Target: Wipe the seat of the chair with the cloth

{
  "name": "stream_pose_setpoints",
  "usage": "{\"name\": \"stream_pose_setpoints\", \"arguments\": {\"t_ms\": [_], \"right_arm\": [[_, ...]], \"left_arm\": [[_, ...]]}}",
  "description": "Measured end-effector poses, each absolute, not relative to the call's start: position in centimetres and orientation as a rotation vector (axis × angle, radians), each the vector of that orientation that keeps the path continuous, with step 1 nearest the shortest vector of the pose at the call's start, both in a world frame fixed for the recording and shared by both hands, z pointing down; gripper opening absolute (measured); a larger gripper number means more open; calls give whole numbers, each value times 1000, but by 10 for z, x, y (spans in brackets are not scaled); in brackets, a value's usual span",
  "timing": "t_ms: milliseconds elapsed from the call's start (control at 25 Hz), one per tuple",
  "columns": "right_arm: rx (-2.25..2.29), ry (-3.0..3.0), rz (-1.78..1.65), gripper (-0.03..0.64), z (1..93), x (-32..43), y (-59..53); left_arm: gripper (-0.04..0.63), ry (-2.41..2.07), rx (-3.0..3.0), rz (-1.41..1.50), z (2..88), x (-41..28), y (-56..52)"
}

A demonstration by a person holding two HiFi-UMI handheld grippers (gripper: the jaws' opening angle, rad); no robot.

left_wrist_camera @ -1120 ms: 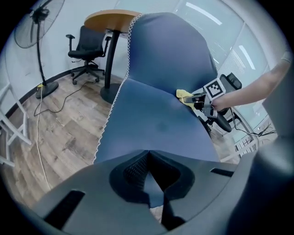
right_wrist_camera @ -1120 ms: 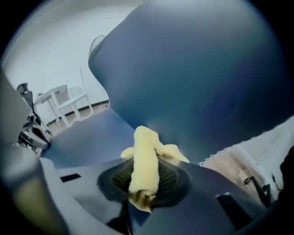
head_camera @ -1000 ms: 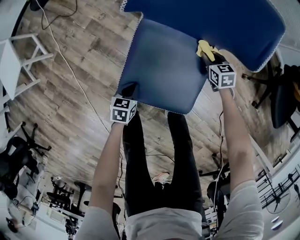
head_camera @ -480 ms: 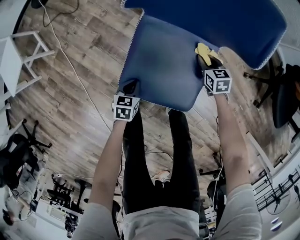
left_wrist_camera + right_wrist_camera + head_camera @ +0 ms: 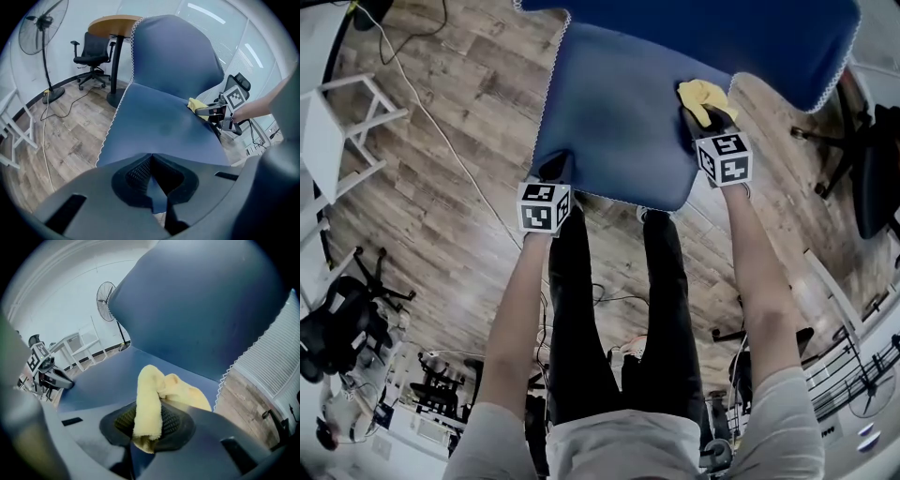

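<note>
The blue chair seat (image 5: 614, 112) lies below its blue backrest (image 5: 722, 33). A yellow cloth (image 5: 703, 97) rests on the seat's right rear part, near the backrest. My right gripper (image 5: 707, 118) is shut on the cloth (image 5: 149, 399), which bulges out between the jaws over the seat (image 5: 101, 376). At the seat's front left corner, my left gripper (image 5: 555, 171) is shut, with the seat's blue front edge (image 5: 157, 194) between its jaws. The left gripper view shows the seat (image 5: 159, 133), the cloth (image 5: 195, 103) and the right gripper (image 5: 207, 111) across it.
Wood floor surrounds the chair. A white frame stand (image 5: 342, 122) and a floor cable (image 5: 441, 141) lie to the left. A black office chair (image 5: 874, 178) stands at the right. A pedestal fan (image 5: 42, 23), a round table (image 5: 112, 26) and another office chair (image 5: 93, 51) stand behind.
My right gripper has shifted the cloth slightly leftward on the seat's rear right part. The left gripper stays at the front left corner.
</note>
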State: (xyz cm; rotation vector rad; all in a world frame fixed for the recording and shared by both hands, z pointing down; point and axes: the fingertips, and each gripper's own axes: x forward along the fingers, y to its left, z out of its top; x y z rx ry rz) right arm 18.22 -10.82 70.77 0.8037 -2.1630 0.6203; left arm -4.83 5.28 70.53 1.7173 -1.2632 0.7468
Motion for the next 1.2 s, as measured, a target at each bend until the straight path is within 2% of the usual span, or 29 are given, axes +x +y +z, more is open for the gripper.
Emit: {"name": "stream_pose_setpoints", "arguments": {"t_ms": [1200], "right_arm": [[786,-2189,696,67,706,173,-9]], "left_arm": [[27,-1209,1743,864,706,-47,53]]}}
